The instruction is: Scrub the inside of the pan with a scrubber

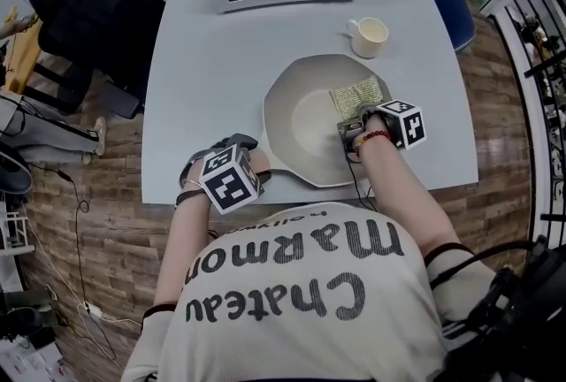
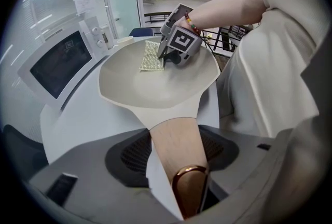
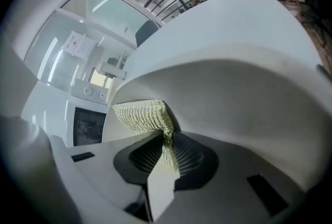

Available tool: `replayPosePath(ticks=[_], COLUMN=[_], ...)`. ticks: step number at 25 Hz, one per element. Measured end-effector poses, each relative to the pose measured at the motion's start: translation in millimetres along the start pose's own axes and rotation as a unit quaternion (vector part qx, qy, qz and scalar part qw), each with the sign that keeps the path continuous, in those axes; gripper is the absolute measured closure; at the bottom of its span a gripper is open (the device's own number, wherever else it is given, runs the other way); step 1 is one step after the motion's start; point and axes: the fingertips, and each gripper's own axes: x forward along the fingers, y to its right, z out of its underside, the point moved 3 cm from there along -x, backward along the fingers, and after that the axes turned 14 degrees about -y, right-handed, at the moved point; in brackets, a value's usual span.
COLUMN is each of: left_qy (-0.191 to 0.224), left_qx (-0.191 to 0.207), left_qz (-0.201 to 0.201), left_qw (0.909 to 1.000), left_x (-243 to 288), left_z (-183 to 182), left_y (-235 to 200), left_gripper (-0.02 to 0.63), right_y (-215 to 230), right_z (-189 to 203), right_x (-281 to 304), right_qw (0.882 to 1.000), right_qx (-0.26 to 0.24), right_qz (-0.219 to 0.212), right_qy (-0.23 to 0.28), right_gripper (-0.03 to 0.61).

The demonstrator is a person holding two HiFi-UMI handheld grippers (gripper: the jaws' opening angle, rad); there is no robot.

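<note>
The pan [image 1: 305, 128] sits on the white surface [image 1: 203, 88] with its wooden handle [image 2: 175, 135] pointing at the person. The left hand-held gripper [image 1: 252, 164] is clamped around that handle, bracing the pan. The right hand-held gripper [image 3: 166, 153] pinches one edge of the yellow-green mesh scrubber [image 3: 142, 116], whose free part lies spread on the inner wall at the pan's far right side. The scrubbing looks to be under way or just starting, since the scrubber covers only a small patch of the inside. To do it well, press the scrubber flat with the jaw tips angled low, so that the mesh and not the hard fingers meets the coating. Sweep in overlapping arcs from the right wall across the floor to the left. Grip the handle firmly so the pan cannot twist or slide toward the mug [image 1: 369, 36] near its far rim, and watch that the thin pinch on the scrubber does not slip
</note>
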Motion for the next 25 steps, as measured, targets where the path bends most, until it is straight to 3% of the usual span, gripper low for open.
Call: replayPosePath(ticks=[3, 5, 6, 7, 9, 11, 14, 18, 21, 22, 25], left_qy=[0.003, 0.003, 0.003, 0.003, 0.002, 0.001, 0.001, 0.000, 0.001, 0.001, 0.003], left_qx=[0.000, 0.001, 0.002, 0.003, 0.005, 0.005, 0.006, 0.008, 0.006, 0.006, 0.000], left_qz=[0.003, 0.004, 0.004, 0.004, 0.004, 0.004, 0.006, 0.003, 0.000, 0.000, 0.000], left_qw=[1.0000, 1.0000, 1.0000, 1.0000, 1.0000, 1.0000, 1.0000, 1.0000, 1.0000, 1.0000, 1.0000], left_x=[0, 0, -1, -1, 0, 0, 0, 0, 0, 0, 1], left_z=[-1, -2, -2, -2, -1, -1, -3, -4, -4, -5, -4], left_y=[1, 0, 0, 0, -1, -1, -1, -1, -1, -1, 2], left_gripper=[0.341, 0.341, 0.341, 0.341, 0.341, 0.341, 0.341, 0.341, 0.339, 0.339, 0.336], right_y=[-28, -67, -87, -103, -118, -106, -72, -59, -51, -49, -47], right_z=[6, 25, 42, 62, 105, 134, 152, 166, 177, 179, 177], right_x=[-12, -18, -19, -21, -22, -14, 12, 33, 46, 50, 56], right_qw=[0.995, 0.977, 0.957, 0.929, 0.861, 0.805, 0.743, 0.683, 0.618, 0.602, 0.568], right_qx=[-0.089, -0.178, -0.226, -0.273, -0.368, -0.464, -0.583, -0.672, -0.731, -0.743, -0.766], right_qz=[-0.028, -0.090, -0.126, -0.158, -0.184, -0.140, -0.019, 0.035, 0.062, 0.068, 0.084], right_qy=[-0.016, -0.078, -0.133, -0.194, -0.299, -0.342, -0.329, -0.283, -0.283, -0.286, -0.288], right_gripper=[0.515, 0.517, 0.517, 0.517, 0.515, 0.517, 0.515, 0.515, 0.515, 0.517, 0.518])
